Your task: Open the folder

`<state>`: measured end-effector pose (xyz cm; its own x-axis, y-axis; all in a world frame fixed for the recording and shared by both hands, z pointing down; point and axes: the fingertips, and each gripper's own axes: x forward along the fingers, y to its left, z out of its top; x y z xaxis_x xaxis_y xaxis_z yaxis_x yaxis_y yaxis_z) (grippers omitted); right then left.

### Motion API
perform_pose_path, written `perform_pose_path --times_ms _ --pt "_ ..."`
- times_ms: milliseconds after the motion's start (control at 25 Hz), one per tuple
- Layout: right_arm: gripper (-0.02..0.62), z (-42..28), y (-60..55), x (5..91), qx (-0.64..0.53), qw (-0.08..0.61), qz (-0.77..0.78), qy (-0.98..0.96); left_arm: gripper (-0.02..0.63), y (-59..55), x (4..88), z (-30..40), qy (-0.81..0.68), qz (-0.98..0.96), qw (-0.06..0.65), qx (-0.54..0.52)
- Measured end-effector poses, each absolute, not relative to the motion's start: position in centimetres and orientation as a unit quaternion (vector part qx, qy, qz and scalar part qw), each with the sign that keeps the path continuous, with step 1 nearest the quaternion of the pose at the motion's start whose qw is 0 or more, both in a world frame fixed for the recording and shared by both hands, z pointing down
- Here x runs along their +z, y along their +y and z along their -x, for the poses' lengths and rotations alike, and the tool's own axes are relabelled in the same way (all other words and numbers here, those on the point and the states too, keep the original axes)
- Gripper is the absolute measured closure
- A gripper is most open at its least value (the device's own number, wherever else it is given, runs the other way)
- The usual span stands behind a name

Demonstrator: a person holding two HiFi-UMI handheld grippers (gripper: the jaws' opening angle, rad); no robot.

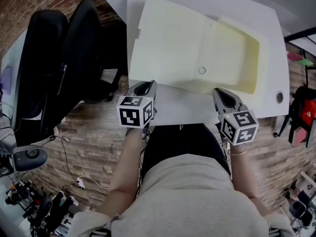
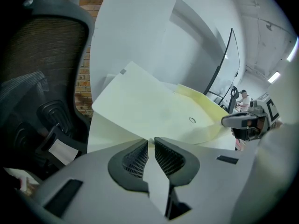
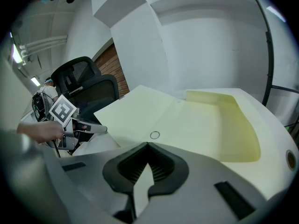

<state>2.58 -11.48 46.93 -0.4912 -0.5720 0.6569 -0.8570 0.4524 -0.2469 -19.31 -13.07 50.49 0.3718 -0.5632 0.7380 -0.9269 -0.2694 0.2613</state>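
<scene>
The folder (image 1: pixel 192 43) lay spread open on the table (image 1: pixel 182 107), long axis side to side, its near edge just ahead of both tools: the left gripper (image 2: pixel 151 143), jaws slightly parted and empty, and the right gripper (image 3: pixel 148 146), closed on nothing.

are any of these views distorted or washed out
Head view: sharp, slight bending at edges, folder evenly lit but pale against the white table. Left gripper view: heavy fisheye, black corners, chair in shadow. Right gripper view: fisheye too, folder's right half tinted yellow.
</scene>
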Motion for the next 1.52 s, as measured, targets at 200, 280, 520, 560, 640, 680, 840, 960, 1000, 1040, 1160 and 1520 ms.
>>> perform_pose_path --times_ms 200,280,520,560,640,680,840,960,1000,1040,1160,1520 --pt "0.574 -2.7 -11.5 46.9 0.288 0.248 -0.440 -0.813 0.549 -12.9 51.1 19.3 -0.490 -0.748 0.355 0.274" --pt "0.574 -2.8 -11.5 46.9 0.289 0.249 -0.440 -0.813 0.548 -12.8 51.3 19.3 -0.488 -0.745 0.360 0.279" --pt "0.574 -2.7 -11.5 46.9 0.286 0.251 -0.442 -0.812 0.546 -12.8 51.8 19.5 -0.482 -0.740 0.367 0.291" --pt "0.574 -2.7 -11.4 46.9 0.286 0.251 -0.443 -0.812 0.546 -12.8 51.8 19.5 -0.482 -0.740 0.368 0.292" --pt "0.574 -2.7 -11.4 46.9 0.286 0.250 -0.444 -0.812 0.546 -12.8 51.8 19.5 -0.482 -0.738 0.368 0.295" --pt "0.574 -2.7 -11.4 47.0 0.286 0.250 -0.444 -0.812 0.546 -12.8 51.9 19.4 -0.482 -0.738 0.368 0.297" --pt "0.574 -2.8 -11.4 46.9 0.286 0.250 -0.444 -0.812 0.546 -12.8 51.9 19.4 -0.479 -0.738 0.370 0.297" --pt "0.574 -2.7 -11.3 46.8 0.286 0.248 -0.443 -0.813 0.543 -12.9 51.7 19.5 -0.481 -0.739 0.368 0.295" --pt "0.574 -2.7 -11.3 46.8 0.286 0.246 -0.442 -0.814 0.540 -12.9 51.7 19.5 -0.482 -0.739 0.366 0.295" --pt "0.574 -2.8 -11.2 46.8 0.286 0.244 -0.442 -0.814 0.535 -12.9 51.6 19.5 -0.482 -0.740 0.365 0.295" --pt "0.574 -2.7 -11.1 46.7 0.285 0.241 -0.441 -0.816 0.531 -13.0 51.2 19.4 -0.481 -0.744 0.359 0.293" --pt "0.574 -2.5 -11.0 46.6 0.281 0.241 -0.444 -0.816 0.526 -13.7 48.5 19.0 -0.492 -0.771 0.330 0.237"
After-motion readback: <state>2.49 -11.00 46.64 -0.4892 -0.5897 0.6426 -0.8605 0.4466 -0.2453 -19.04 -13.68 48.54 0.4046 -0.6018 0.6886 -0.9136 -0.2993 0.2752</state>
